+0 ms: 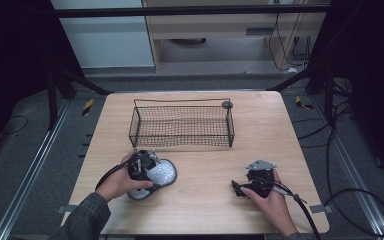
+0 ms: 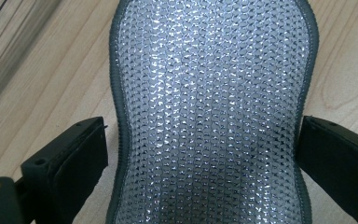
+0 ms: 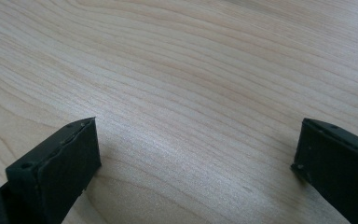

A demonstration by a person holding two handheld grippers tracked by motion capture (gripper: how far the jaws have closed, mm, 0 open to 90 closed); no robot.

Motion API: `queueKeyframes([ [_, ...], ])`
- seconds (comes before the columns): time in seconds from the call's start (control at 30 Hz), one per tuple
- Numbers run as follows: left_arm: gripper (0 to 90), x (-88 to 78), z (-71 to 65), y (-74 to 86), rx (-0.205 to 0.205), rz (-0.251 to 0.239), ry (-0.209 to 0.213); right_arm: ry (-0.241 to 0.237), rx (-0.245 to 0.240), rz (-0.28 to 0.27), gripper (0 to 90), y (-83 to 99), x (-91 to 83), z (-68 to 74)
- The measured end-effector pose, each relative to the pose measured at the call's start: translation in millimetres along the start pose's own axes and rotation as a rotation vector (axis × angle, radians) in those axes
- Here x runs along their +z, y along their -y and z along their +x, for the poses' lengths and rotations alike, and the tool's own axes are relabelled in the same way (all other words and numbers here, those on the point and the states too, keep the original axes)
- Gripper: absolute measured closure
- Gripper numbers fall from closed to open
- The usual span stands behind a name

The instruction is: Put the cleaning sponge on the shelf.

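Work at the grasp stage, judged from present layout: silver scouring pad [image 2: 212, 112] flat on the wooden surface [image 1: 205, 160] at the near left, not yet lifted; wire basket [image 1: 181, 126] beyond it with nothing visible inside, so pick-up, transfer and release probably all left to do. Left tongs [image 1: 147, 167] set directly over the pad, held from behind by the left hand [image 1: 120, 182], forearm entering from the bottom edge and angled forward and to the right. In the left gripper view, jaws spread wide, one on each side of the pad's narrow waist, close to the dark edging but not clamped on it; nothing gripped. Right tongs [image 1: 240, 189] low over bare wood at the near right, well apart from the pad, pointing left toward it, right hand [image 1: 270, 200] wrapped around the body, cable trailing off to the near right. In the right gripper view, jaws likewise wide apart with only wood grain between them. Basket at mid-surface, just beyond the pad, long side facing the person.
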State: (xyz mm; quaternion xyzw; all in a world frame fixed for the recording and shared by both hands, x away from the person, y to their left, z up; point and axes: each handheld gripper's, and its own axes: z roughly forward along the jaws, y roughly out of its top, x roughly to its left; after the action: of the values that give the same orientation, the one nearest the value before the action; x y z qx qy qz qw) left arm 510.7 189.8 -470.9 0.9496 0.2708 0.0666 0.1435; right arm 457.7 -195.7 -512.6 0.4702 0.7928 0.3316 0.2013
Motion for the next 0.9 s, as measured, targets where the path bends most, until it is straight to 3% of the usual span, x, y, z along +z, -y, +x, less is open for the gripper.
queueKeyframes([
  [0.27,2.6,5.6,-1.4,0.9,0.004,0.014,0.006,-0.001,0.001,0.0,0.4,-0.1,0.0,0.2],
  [0.67,1.6,9.7,3.2,2.9,-0.023,-0.005,0.023,-0.002,0.0,0.001,0.4,0.0,0.0,0.2],
  [0.9,5.9,7.4,2.5,3.0,-0.016,-0.009,0.019,-0.003,0.001,0.0,0.4,-0.1,-0.1,0.3],
])
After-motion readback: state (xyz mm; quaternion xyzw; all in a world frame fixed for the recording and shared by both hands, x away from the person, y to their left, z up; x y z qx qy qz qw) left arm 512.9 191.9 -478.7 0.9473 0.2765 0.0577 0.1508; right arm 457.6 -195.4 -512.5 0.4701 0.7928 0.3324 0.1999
